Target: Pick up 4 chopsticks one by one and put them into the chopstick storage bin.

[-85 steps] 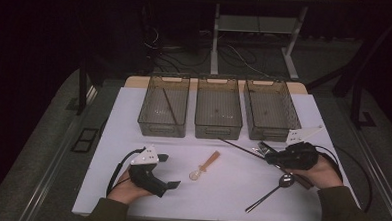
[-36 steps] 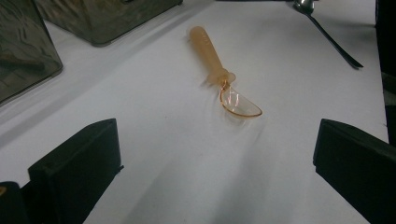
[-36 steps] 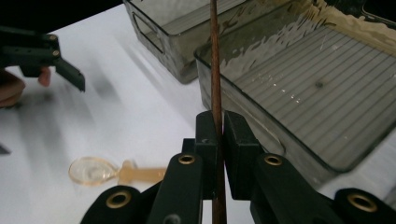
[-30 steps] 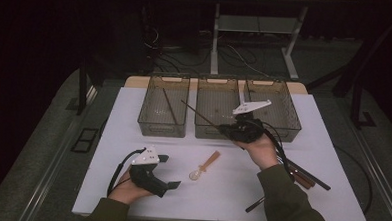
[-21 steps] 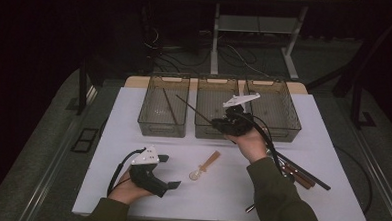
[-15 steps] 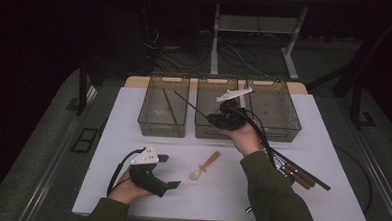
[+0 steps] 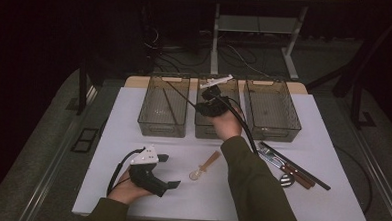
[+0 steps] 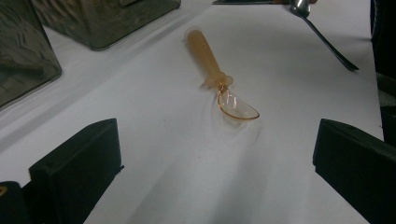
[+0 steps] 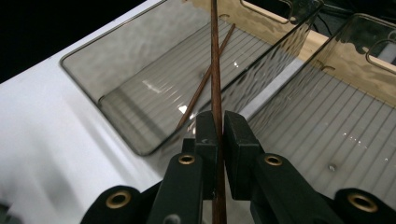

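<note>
The right claw (image 9: 216, 133) is clenched on a thin brown chopstick (image 9: 215, 56), pads pressed to either side of the stick, which runs straight out ahead of the claw and slopes over the left bin (image 9: 88, 77). In the high view the right claw (image 7: 210, 105) hangs above the front of the middle bin (image 7: 201, 131), and the chopstick (image 7: 177, 91) reaches away from it to its left, with the tip over the left bin (image 7: 148, 124). Just beyond the claw's tips, another chopstick (image 9: 205, 77) already lies slanted on that bin's ribbed floor.

The step in hand looks like sorting cutlery by kind: this chopstick is being carried to join its partner. Next, the claw should move a little further out over the left bin, lower the stick until it lies roughly along the bin's length, then let go, so that neither end catches on the rim.

Well back from that claw, toward the person, the left claw (image 7: 153, 172) rests released on the table (image 7: 330, 206), jaws wide apart, with the clear amber spoon (image 8: 219, 84) lying just ahead of it. Off to the right claw's other side lie a dark chopstick (image 7: 301, 170), a knife and a metal spoon (image 8: 322, 28), near the right bin (image 7: 271, 111)
</note>
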A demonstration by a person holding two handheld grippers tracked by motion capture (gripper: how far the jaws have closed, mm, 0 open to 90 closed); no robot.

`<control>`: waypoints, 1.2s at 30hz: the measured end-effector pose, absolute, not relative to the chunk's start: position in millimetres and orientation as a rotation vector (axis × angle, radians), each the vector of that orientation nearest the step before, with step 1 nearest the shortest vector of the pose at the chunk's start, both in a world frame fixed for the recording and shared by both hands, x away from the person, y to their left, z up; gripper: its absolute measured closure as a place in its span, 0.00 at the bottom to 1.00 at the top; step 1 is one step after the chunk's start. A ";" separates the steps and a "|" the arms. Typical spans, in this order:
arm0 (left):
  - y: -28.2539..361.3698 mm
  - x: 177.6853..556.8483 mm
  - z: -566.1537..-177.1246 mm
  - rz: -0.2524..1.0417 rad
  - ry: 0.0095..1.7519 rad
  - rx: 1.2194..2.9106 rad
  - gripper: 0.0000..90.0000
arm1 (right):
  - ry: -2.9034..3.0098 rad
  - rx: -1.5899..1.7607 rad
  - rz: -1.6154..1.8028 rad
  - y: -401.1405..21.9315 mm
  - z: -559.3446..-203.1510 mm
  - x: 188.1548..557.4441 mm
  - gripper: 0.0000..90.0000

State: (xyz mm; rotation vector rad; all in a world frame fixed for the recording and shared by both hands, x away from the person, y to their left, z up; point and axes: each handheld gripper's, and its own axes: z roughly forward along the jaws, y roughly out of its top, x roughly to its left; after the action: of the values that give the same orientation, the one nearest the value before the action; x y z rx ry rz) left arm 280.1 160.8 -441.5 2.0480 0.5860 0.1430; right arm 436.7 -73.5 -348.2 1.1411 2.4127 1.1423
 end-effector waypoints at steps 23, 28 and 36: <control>159.7 279.6 -441.1 0.139 0.573 2.039 0.00 | 2.368 1.263 1.050 -8.6 -352.6 481.9 0.94; 160.4 279.6 -440.3 0.140 0.571 2.037 0.00 | 2.374 1.287 1.043 3.4 -357.1 485.2 0.94; 160.8 280.0 -439.8 0.139 0.565 2.043 0.00 | 2.391 1.308 1.027 17.2 -364.4 486.3 0.93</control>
State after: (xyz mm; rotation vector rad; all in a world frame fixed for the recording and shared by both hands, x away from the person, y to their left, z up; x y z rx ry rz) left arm 280.0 160.8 -439.8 2.0425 0.5652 0.1389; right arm 486.3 17.2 -364.4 1.3078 2.3913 1.0270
